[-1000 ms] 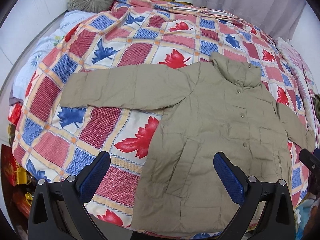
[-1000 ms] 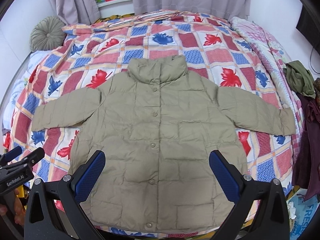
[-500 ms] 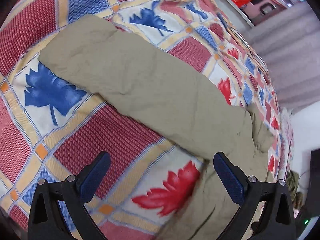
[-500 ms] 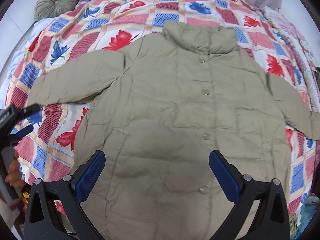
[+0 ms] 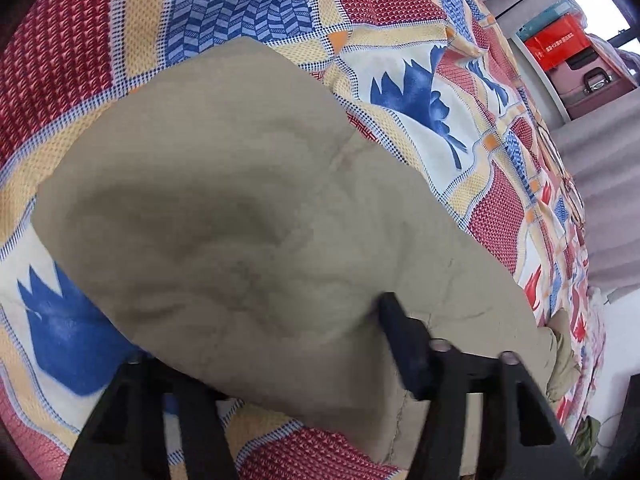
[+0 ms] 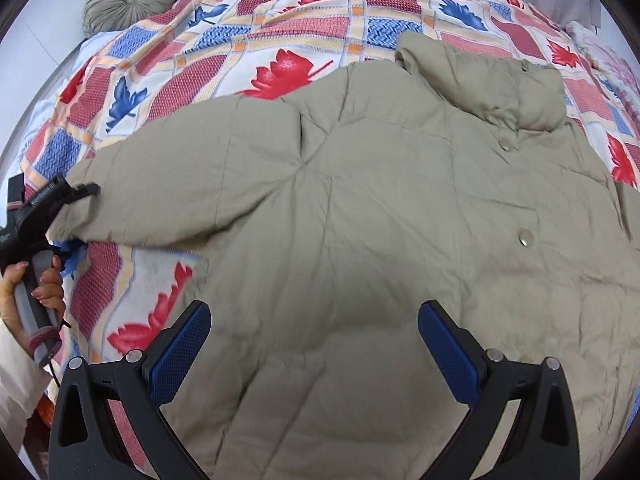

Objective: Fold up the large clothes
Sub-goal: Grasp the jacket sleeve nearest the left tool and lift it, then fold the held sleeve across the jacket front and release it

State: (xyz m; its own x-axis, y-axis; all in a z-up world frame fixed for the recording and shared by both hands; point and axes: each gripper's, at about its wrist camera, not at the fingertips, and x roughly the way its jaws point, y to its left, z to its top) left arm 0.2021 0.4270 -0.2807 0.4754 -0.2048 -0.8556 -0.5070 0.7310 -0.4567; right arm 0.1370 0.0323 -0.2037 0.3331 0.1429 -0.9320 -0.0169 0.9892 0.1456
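Lying buttons-up across quilt [image 6: 280, 32], jacket [image 6: 380, 220], collar far; left tool [image 5: 272, 344] pinching sleeve cuff [image 5: 224, 208], right tool [image 6: 314, 344] wide open.

left view close over the sleeve [image 5: 248, 216]; right view higher (both share it).

I can make out white lettering on the red box [image 5: 558, 46] by the window, too small to read, and blurred white lettering on the left gripper [image 6: 86, 189] body, also unreadable.
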